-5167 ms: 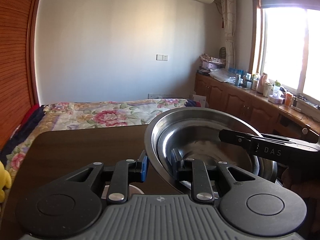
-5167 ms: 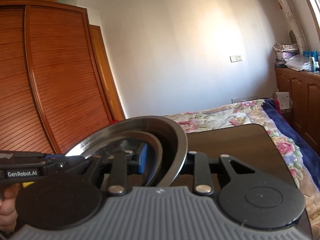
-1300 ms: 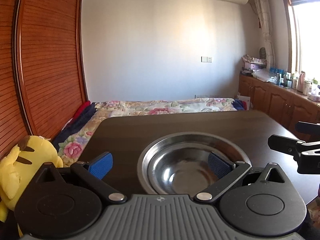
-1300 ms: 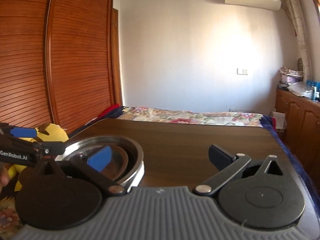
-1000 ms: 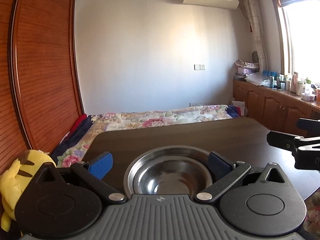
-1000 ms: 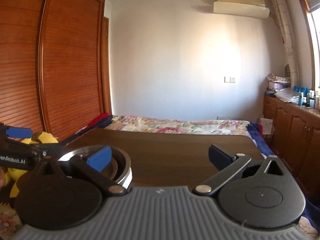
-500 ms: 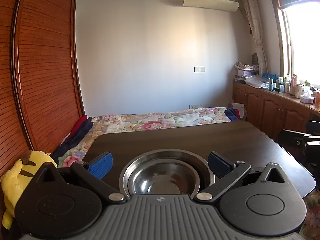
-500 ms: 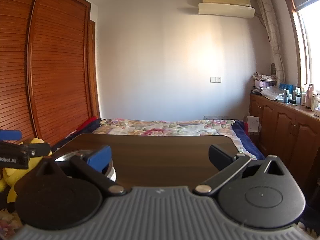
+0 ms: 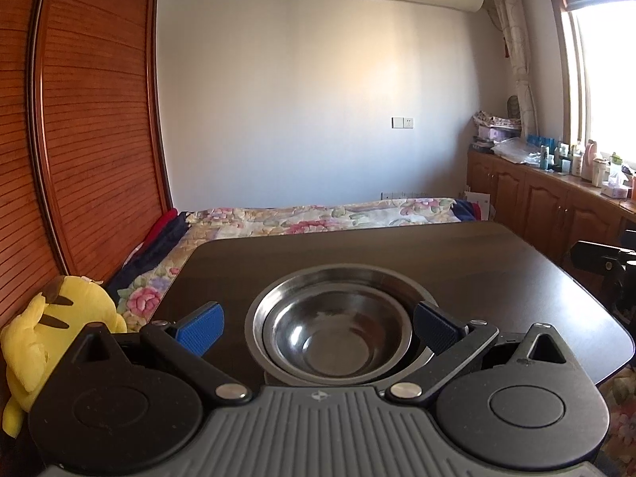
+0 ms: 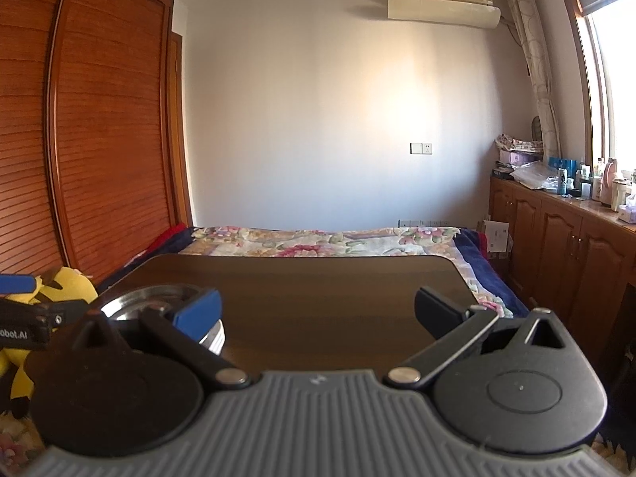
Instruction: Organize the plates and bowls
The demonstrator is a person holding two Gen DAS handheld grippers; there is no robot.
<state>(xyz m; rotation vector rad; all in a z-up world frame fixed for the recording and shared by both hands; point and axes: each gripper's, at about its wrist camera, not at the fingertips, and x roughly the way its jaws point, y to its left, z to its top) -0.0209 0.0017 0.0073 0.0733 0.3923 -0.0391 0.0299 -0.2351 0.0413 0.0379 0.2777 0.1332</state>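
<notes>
nested steel bowls (image 9: 338, 330) between open left gripper (image 9: 318, 326)

Silver steel bowls (image 9: 338, 334) on a dark brown table (image 9: 397, 250); yellow plush toy (image 9: 59, 330); floral bedspread (image 9: 318, 214).

Your right gripper (image 10: 316, 314) hangs with jaws spread wide over the dark bench (image 10: 318, 290). The steel bowls (image 10: 159, 298) sit at its near left edge, partly behind your blue pad. The left gripper (image 10: 31, 318) pokes in beside them.
</notes>
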